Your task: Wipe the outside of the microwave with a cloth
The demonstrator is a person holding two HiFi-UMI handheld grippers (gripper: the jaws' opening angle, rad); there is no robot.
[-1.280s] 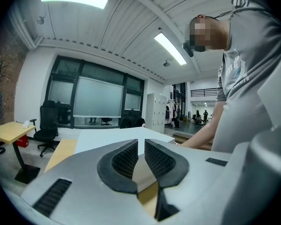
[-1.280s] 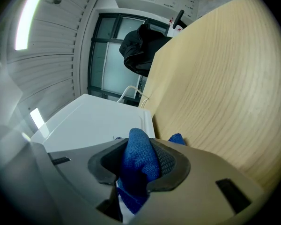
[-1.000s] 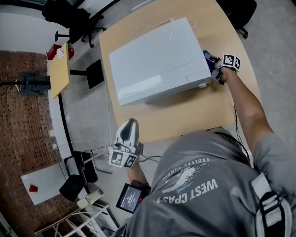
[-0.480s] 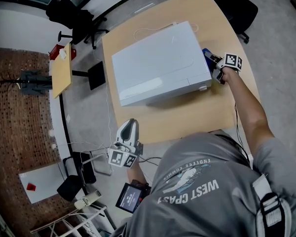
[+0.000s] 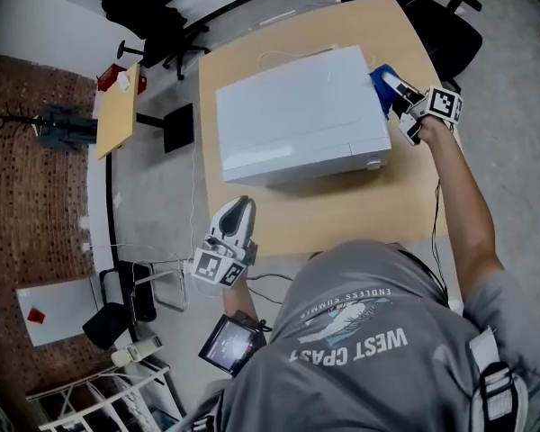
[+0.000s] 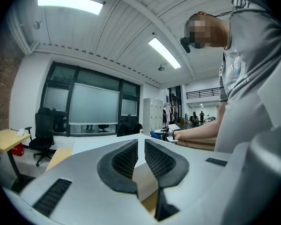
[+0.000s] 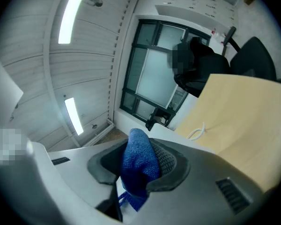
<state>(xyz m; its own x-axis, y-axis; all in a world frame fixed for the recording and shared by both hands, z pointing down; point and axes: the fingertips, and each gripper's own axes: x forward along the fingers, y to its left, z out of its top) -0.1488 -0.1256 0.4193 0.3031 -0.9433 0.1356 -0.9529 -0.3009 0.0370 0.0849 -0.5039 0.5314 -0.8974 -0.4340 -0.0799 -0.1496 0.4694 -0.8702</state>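
Observation:
The white microwave (image 5: 297, 120) stands on the wooden table (image 5: 342, 214) with its top facing me. My right gripper (image 5: 389, 88) is shut on a blue cloth (image 5: 381, 81), held against the upper right edge of the microwave. In the right gripper view the cloth (image 7: 139, 165) bulges out between the jaws. My left gripper (image 5: 237, 214) hangs off the table's front left edge with nothing in it; in its own view the left gripper (image 6: 141, 156) has its jaws together. That view also shows the microwave top (image 6: 96, 146) and the cloth (image 6: 155, 135) far off.
A white cable (image 5: 279, 57) lies on the table behind the microwave. Black office chairs (image 5: 445, 21) stand past the far right corner, more chairs (image 5: 148, 12) at the far left. A small yellow side table (image 5: 117, 111) and a floor-level screen (image 5: 227, 345) are to the left.
My right gripper has risen with the cloth up the microwave's right side to its top edge. The left gripper has stayed where it was.

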